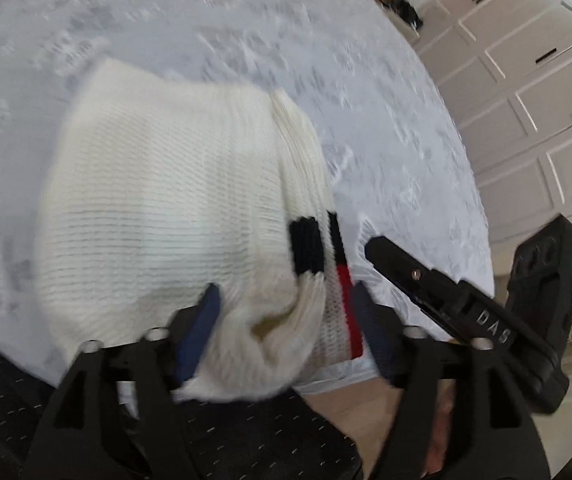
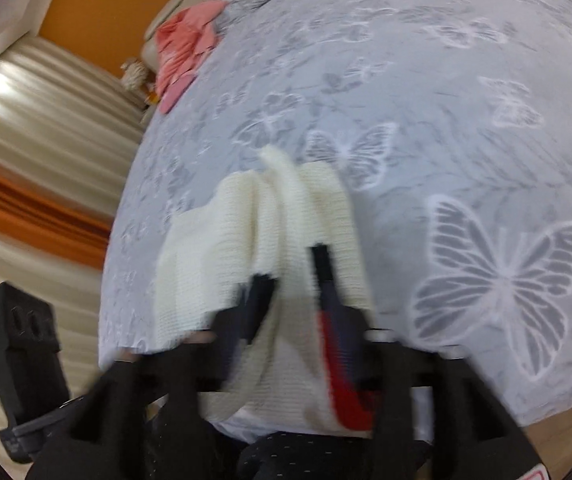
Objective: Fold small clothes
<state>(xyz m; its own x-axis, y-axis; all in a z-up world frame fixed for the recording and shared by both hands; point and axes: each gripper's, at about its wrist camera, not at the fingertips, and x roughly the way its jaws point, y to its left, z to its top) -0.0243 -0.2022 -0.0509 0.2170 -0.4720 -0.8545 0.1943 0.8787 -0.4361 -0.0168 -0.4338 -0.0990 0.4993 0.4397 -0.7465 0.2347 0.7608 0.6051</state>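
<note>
Overhead — bedspread (image 2: 445, 80): grey, butterflies | cabinets (image 1: 525, 80): white | wall (image 2: 86, 12): orange

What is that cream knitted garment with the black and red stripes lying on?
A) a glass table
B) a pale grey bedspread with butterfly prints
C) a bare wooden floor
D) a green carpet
B: the cream knitted garment is spread over a pale grey bedspread printed with large white-outlined butterflies, clearest in the right wrist view.
</note>
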